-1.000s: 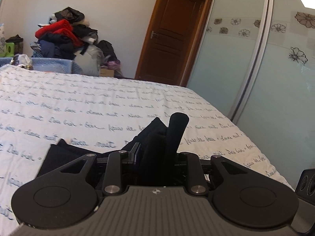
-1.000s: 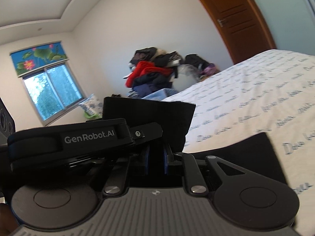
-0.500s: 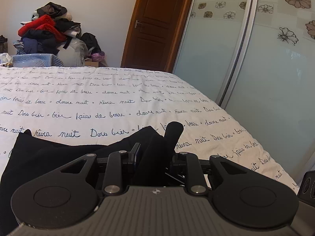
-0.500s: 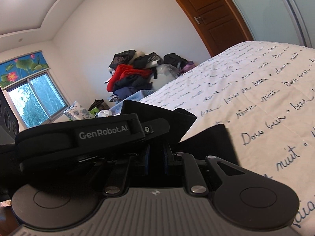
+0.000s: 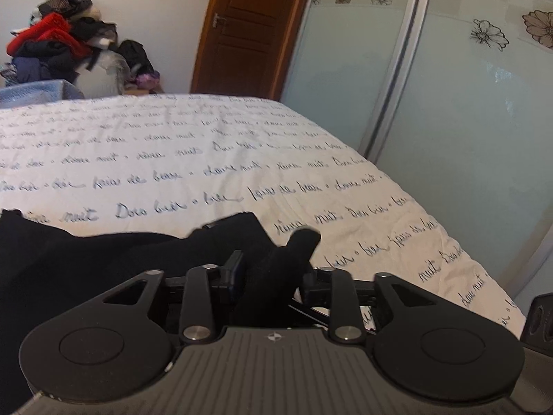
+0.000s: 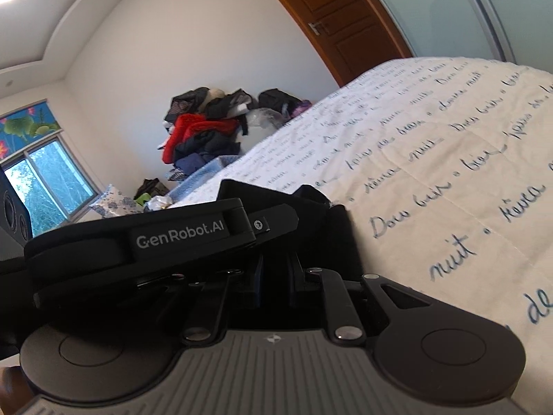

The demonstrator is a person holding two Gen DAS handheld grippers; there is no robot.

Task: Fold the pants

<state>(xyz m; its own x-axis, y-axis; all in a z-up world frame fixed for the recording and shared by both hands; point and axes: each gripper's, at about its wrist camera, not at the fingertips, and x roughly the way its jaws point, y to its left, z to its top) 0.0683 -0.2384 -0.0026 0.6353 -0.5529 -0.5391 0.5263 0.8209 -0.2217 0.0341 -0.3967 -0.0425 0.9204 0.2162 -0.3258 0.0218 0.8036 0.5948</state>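
In the left wrist view, a heap of clothes (image 5: 58, 48) is piled against the far wall on the left, then a brown door (image 5: 249, 27), then frosted sliding doors with flower prints (image 5: 449, 86) on the right. The black pants (image 5: 103, 263) lie on the near left part of the bed (image 5: 242, 159), whose white cover carries blue handwriting. The left hand-held gripper (image 5: 273, 273) is opening, a fold of the pants still between its jaws. In the right wrist view, the other gripper's body hides much of the near left, and the right hand-held gripper (image 6: 274, 273) is clamped on the pants, beside the window (image 6: 45, 176).
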